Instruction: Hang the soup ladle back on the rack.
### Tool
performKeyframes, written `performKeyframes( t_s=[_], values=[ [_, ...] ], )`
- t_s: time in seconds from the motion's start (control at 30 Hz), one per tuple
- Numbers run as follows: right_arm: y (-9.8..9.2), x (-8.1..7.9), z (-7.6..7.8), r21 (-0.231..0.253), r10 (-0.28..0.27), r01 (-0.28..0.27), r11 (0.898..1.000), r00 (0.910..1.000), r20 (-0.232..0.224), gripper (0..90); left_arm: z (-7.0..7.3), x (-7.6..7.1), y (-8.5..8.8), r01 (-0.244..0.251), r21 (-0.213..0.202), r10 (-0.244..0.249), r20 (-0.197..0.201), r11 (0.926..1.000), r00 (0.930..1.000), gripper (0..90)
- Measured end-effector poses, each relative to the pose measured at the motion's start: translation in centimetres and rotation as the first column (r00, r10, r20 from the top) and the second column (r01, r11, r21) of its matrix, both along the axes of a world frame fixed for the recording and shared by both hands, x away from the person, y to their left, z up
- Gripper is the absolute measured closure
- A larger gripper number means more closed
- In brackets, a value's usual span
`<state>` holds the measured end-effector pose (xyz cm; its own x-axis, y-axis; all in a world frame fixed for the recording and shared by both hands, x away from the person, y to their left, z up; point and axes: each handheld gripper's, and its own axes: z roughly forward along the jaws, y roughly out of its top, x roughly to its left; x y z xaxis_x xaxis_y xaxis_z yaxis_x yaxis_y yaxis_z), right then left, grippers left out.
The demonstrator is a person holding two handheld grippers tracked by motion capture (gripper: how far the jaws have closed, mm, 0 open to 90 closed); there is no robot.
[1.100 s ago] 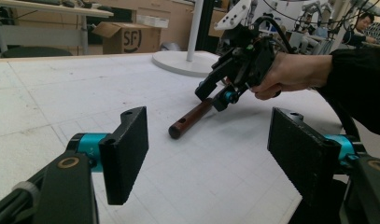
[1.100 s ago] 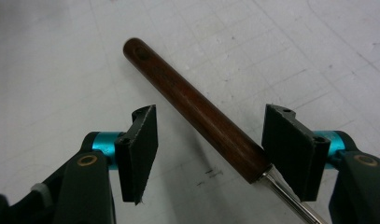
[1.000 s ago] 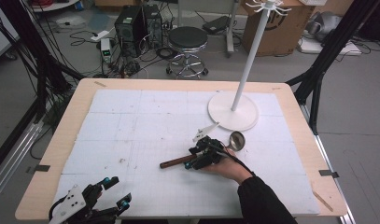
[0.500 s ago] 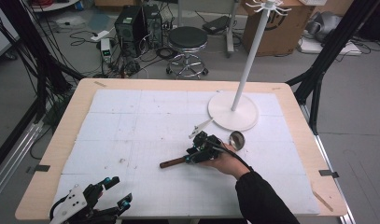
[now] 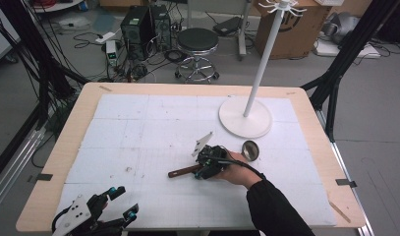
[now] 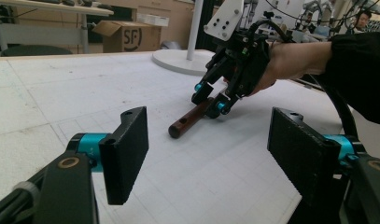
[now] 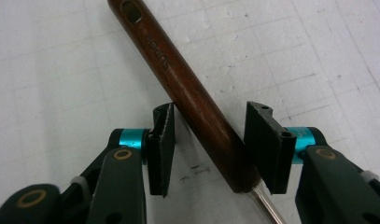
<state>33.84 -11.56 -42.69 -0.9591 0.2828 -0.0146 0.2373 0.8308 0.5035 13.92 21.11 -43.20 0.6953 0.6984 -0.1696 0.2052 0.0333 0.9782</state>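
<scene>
On the white table mat [image 5: 138, 123], our right gripper [image 7: 211, 149] straddles a ladle's wooden handle [image 7: 187, 93], jaws apart and touching it, not yet clamped; next we judge they must close. Our left gripper [image 6: 206, 154] waits open near the front edge

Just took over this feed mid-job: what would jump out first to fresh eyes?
The right tongs straddle a wooden handle lying near the middle of the white table mat, with a gap still showing on one side. Its round metal head lies just short of the base of the tall white stand at the far right. The left tongs hang wide open at the near left edge.
</scene>
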Motion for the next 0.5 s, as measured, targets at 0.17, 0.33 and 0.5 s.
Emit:
performKeyframes(
  t_s=[0.17, 0.33, 0.5],
  values=[
    [-0.1, 0.4, 0.0, 0.015, -0.044, 0.045, 0.999, 0.9979, -0.047, 56.9, 0.0, -0.1, -0.1, -0.001, 0.004, 0.001, 0.001, 1.0000, 1.0000, 29.7],
    [0.2, 0.8, 0.3, -0.005, -0.131, 0.131, 0.991, 0.9861, -0.102, 63.6, 0.0, -0.1, 0.0, -0.005, 0.003, 0.005, 0.001, 1.0000, 1.0000, 29.7],
    [0.5, 1.1, 0.6, -0.051, -0.154, 0.151, 0.987, 0.9868, -0.052, 70.5, 0.0, -0.2, 0.2, -0.008, 0.001, 0.008, 0.000, 1.0000, 1.0000, 29.7]
  ],
)
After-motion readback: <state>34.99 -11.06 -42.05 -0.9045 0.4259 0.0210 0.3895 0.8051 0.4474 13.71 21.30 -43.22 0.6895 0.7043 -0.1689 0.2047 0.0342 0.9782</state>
